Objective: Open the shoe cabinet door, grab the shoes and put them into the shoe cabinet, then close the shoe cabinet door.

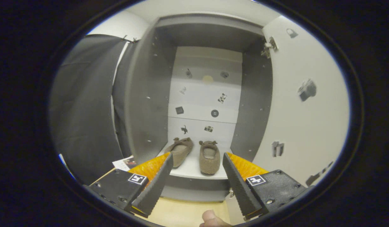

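The claw (197, 160) is spread wide and holds nothing, just short of the shoe cabinet (144, 104). Its door (301, 110) stands swung open at 3 o'clock. Two shoes (199, 153) sit side by side on the bottom shelf (189, 168) at 12 o'clock, near its front edge, with open room above them.

Two shoes (194, 153) are counted on the bottom shelf (189, 170) of one shoe cabinet (144, 104). One cabinet door (304, 113) is seen swung open, with one hinge (270, 45) visible near its top. Eight small stickers (214, 113) are counted on the back panel. One gripper (197, 160) is shown, with two fingers (156, 186) spread apart, nothing held. One fingertip (210, 219) is seen below.
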The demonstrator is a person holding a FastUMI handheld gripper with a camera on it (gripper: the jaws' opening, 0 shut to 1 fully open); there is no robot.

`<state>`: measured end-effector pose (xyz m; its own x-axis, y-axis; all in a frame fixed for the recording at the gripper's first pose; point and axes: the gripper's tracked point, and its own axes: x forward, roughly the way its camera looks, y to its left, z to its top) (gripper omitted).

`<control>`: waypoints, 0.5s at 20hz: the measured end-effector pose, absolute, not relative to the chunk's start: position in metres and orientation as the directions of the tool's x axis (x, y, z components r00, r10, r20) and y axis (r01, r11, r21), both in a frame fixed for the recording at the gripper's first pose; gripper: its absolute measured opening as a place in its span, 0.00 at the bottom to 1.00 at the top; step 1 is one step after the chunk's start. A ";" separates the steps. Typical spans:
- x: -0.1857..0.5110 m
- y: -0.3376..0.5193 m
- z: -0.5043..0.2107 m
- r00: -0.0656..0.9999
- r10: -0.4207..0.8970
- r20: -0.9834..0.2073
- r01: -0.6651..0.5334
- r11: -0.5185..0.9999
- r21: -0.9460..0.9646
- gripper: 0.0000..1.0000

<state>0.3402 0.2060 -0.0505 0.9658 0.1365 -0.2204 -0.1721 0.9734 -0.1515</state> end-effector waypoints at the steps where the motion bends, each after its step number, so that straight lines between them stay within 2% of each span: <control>1: 0.319 0.207 -0.041 0.966 0.150 -0.211 -0.185 0.970 -0.158 1.00; 4: 0.256 0.200 -0.017 0.967 0.155 -0.201 -0.194 0.962 -0.191 1.00; 10: 0.149 0.154 0.015 0.952 0.200 -0.231 -0.230 0.967 -0.109 1.00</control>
